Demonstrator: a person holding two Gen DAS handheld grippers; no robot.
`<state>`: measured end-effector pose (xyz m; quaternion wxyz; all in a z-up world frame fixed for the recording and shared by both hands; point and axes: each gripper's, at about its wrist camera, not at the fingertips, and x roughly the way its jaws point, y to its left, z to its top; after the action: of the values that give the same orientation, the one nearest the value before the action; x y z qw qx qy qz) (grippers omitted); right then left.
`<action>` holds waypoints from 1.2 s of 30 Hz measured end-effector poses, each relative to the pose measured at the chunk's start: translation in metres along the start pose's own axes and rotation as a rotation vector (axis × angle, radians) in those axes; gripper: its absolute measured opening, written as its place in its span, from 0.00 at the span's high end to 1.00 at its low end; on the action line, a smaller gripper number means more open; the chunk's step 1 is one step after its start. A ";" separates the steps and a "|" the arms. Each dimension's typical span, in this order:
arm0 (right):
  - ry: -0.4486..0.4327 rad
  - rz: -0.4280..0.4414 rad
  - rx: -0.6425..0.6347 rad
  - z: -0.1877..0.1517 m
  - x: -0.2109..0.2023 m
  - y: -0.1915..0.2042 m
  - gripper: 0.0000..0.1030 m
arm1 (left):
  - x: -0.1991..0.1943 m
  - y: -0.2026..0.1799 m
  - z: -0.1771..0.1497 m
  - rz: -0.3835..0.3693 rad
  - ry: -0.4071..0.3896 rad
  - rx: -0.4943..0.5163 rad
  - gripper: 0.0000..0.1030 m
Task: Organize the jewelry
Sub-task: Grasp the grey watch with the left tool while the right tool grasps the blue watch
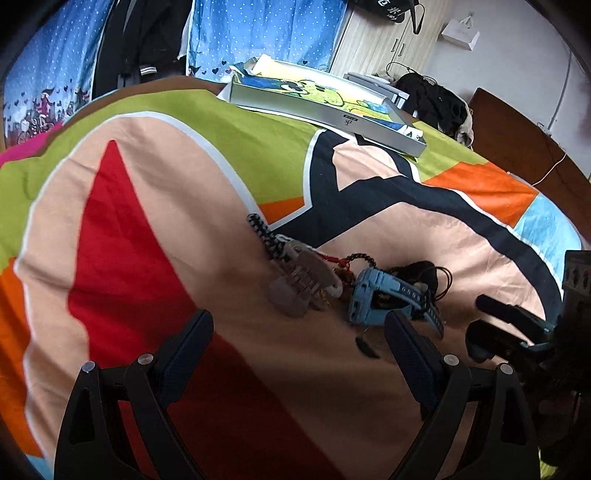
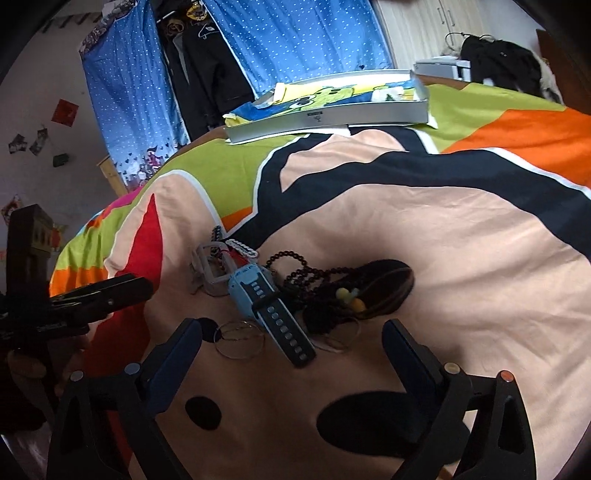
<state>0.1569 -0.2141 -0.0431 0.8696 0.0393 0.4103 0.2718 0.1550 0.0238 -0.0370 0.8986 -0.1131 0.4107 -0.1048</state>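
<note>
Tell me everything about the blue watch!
The blue watch has a light blue, plastic-looking case and a darker strap with a row of holes. It lies unbuckled on the bedspread in the jewelry pile, strap stretched toward the camera. Dark beads and a grey clip press against it. Both grippers' fingers hover open; neither touches it.

No legible text. Box (image 1: 332,110) side carries a small dark logo mark, too blurred to read; white characters on hanging black garment (image 1: 388,11) are cut off.

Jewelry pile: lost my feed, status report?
Both grippers open, empty. Blue watch, beads, hoops heaped, untouched. Nothing in the way.
</note>
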 end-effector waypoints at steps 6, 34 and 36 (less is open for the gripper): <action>0.029 0.038 -0.008 0.005 0.016 -0.002 0.21 | 0.018 0.001 0.013 -0.043 0.019 -0.023 0.19; 0.145 0.039 -0.170 0.023 0.073 0.022 0.60 | 0.038 0.012 0.037 0.041 0.173 -0.183 0.95; 0.143 0.035 -0.176 0.023 0.073 0.023 0.65 | 0.032 0.014 0.034 0.053 0.157 -0.182 0.97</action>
<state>0.2014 -0.1538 -0.0713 0.8334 -0.0493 0.4450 0.3242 0.2031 0.0322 -0.0420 0.8522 -0.1746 0.4905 -0.0519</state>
